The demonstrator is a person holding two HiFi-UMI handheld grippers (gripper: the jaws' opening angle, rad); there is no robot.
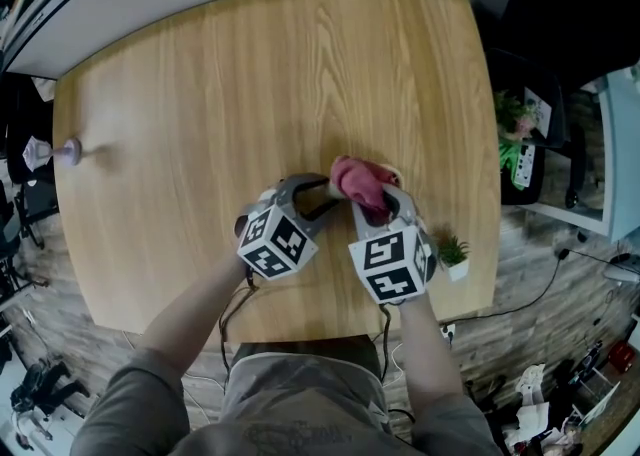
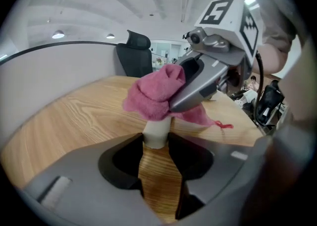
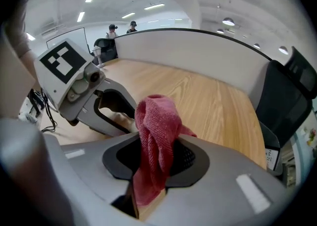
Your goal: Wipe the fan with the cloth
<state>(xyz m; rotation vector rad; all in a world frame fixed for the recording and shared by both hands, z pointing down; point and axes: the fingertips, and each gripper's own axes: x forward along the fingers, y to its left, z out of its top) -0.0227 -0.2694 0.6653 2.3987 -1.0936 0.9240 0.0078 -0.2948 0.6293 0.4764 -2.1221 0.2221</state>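
Note:
A pink cloth is bunched over the top of a small fan near the table's front middle. Only the fan's cream handle shows; its head is hidden under the cloth. My left gripper comes in from the left and is shut on that handle, which stands upright between its jaws. My right gripper is shut on the cloth, which runs up between its jaws and folds over at the top. The two grippers' tips nearly meet at the fan.
The wooden table stretches away behind the grippers. A small white and lavender object lies near its left edge. A little potted plant stands at the front right corner. A curved partition and a dark office chair lie beyond the table.

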